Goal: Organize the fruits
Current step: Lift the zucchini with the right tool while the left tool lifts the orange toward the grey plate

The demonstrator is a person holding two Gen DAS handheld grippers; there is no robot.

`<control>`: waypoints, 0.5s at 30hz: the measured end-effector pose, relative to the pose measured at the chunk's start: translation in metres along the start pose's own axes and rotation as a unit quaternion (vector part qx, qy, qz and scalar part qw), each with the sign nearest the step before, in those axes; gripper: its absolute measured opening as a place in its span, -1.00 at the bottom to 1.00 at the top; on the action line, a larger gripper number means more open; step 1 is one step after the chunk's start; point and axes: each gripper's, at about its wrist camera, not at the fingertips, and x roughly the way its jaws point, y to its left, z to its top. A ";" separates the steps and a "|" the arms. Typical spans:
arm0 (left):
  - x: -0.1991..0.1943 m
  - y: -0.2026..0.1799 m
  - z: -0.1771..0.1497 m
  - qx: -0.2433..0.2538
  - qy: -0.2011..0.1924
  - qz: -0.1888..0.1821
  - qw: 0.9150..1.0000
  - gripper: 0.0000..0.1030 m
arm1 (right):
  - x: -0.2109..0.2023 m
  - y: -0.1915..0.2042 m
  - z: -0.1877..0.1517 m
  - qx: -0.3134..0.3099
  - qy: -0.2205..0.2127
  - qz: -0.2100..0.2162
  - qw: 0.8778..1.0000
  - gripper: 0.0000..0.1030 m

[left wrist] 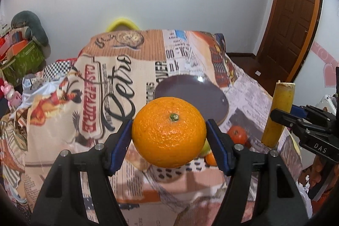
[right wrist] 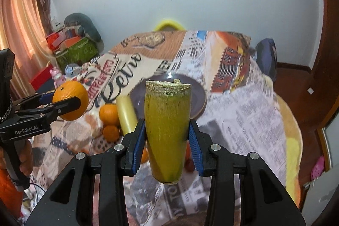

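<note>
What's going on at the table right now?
A person is sorting fruit with a hand-held gripper in each hand. The left hand-held gripper is clamped on an orange, and the right hand-held gripper grips a yellow-green cut stalk piece; both are held in the air above the cloth-covered table. A dark plate sits bare beyond them. More oranges and another pale stalk piece lie in a cluster on the cloth.

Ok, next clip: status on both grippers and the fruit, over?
Left gripper shut on orange, off the table. Right gripper shut on yellow-green stalk piece, upright. Purple plate ahead, bare, nothing blocking.
</note>
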 end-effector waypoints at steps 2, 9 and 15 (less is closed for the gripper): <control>0.001 -0.001 0.008 0.004 -0.007 0.001 1.000 0.34 | -0.001 -0.002 0.006 -0.001 -0.008 -0.003 1.000 -0.30; 0.010 -0.005 0.034 0.009 -0.025 0.003 1.000 0.35 | 0.006 -0.009 0.025 -0.006 -0.028 -0.012 1.000 -0.30; 0.030 -0.004 0.052 -0.001 -0.020 -0.008 1.000 0.35 | 0.021 -0.016 0.036 -0.010 -0.031 -0.018 0.999 -0.30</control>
